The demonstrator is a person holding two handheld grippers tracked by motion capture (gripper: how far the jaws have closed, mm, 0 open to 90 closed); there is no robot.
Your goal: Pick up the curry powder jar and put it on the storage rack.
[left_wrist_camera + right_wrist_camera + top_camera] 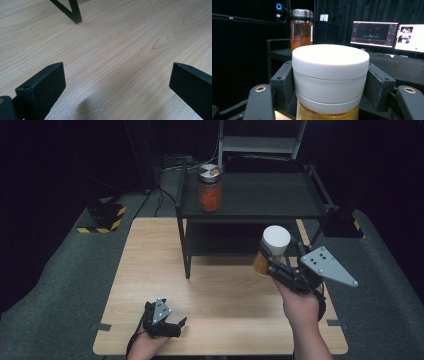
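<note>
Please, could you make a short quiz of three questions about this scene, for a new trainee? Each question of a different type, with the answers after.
1. True or false: the right gripper is shut on the white-lidded jar.
2. Where does the orange-filled jar stand? A) on the wooden table B) on the top of the black shelf C) on the floor
3. In a word, how do the jaws of the left gripper stand?

Key: 1 true; 2 B; 3 open
</note>
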